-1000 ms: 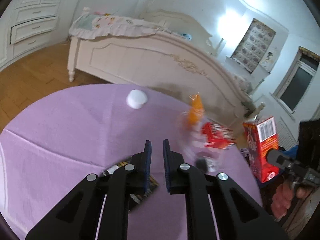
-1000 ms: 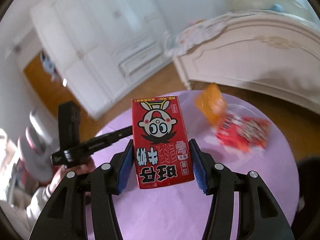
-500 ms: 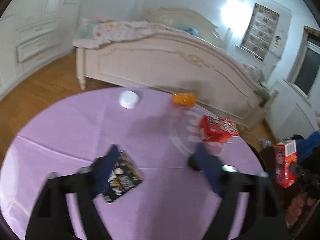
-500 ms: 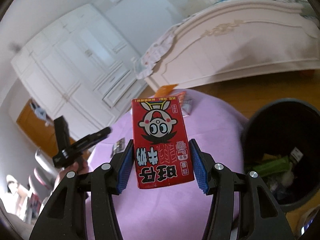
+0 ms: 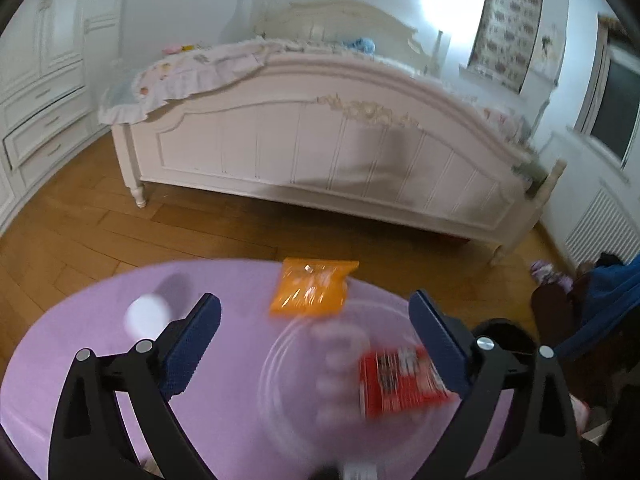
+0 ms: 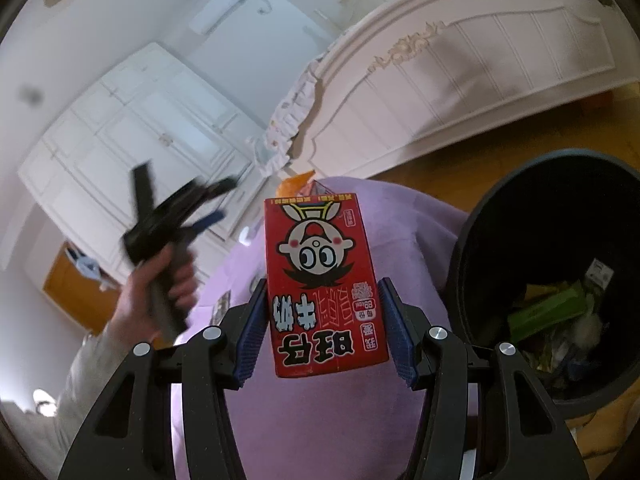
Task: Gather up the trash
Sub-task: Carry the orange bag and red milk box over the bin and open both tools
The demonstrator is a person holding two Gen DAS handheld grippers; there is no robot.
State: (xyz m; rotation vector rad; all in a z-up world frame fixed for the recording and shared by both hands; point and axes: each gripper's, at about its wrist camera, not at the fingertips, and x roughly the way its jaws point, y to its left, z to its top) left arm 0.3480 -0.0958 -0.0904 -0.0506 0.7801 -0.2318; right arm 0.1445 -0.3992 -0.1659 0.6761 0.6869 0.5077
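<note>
Red carton (image 6: 326,288) sits pinched in my right tool (image 6: 326,330), left of the bin (image 6: 560,280); released early, it lands on the counter (image 6: 320,420). My left tool (image 5: 316,344) has just spread wide, empty.

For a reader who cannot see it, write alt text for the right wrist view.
The right claw grips a red milk carton above a purple table, beside a black trash bin holding wrappers. To the left, a hand holds the other claw; a white bed stands behind.

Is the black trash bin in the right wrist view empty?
No: the black trash bin already holds a green wrapper and other litter at its bottom.
</note>
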